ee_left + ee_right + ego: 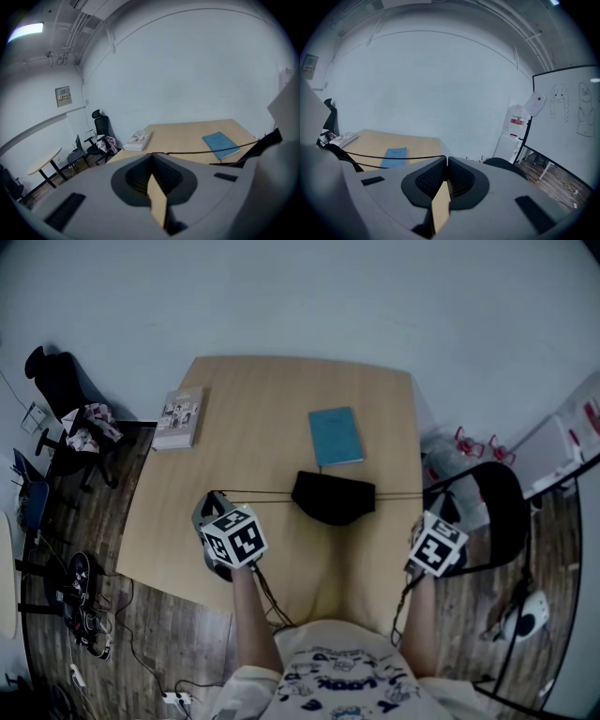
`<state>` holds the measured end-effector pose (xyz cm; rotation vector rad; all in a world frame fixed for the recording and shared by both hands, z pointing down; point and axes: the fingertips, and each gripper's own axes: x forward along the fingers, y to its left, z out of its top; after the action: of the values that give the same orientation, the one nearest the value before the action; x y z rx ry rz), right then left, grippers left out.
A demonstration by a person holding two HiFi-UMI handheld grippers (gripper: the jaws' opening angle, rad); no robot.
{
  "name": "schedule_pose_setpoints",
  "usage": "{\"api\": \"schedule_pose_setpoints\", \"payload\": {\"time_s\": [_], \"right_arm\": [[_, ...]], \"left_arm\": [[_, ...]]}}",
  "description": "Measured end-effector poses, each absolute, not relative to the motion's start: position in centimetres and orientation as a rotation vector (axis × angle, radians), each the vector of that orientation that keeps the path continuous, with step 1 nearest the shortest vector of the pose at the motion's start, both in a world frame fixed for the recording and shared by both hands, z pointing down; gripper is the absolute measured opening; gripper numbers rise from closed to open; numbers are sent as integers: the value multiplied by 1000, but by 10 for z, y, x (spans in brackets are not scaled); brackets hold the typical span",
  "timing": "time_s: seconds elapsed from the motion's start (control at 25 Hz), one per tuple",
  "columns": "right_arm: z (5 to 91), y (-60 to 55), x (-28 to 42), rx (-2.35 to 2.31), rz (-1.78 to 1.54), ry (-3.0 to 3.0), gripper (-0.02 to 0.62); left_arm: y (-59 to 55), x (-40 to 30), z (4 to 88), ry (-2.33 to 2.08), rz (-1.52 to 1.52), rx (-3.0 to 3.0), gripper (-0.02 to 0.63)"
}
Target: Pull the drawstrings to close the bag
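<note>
The left gripper (152,154) has its jaws pressed together on the end of the left drawstring (201,151), which leaves the jaw tips and runs taut to that gripper's right. Ahead of this gripper and a little to its left, a book (137,139) lies near the far corner of the wooden table (253,409); further left, off the table, stands a black office chair (101,133) with clothes piled on its seat, and a round side table (44,161) stands beyond it. The black bag (333,496) lies on the table between the two grippers, well apart from both. Its mouth is gathered and its cords stretch out level to either side. Just beyond the bag, on the side away from the person, lies a blue notebook (336,435); it is ahead and to the right of the left gripper, ahead and to the left of the right one. The right drawstring (398,495) runs from the bag to the right gripper (446,158), whose jaws are likewise closed tight on the cord at their tips, so that the string stretches away to that gripper's left. The right gripper is at the table's right edge. Right of it stands a black chair (502,512), and further right a whiteboard (574,117) with drawn figures.
</note>
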<state>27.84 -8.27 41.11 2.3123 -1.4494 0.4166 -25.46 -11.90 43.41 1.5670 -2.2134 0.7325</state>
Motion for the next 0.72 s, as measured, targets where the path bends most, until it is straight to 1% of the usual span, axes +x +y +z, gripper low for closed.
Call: {"api": "schedule_pose_setpoints", "payload": {"time_s": [0.32, 0.52, 0.72], "right_arm": [[423, -83, 279, 2307, 500, -1477, 14], [427, -89, 275, 2248, 482, -1553, 14], [438, -97, 233, 2071, 518, -1727, 15]], "left_arm": [[-118, -256, 436, -2179, 703, 1595, 3], [-121, -240, 437, -2118, 652, 1669, 3], [-123, -217, 443, -2037, 612, 1745, 3]]}}
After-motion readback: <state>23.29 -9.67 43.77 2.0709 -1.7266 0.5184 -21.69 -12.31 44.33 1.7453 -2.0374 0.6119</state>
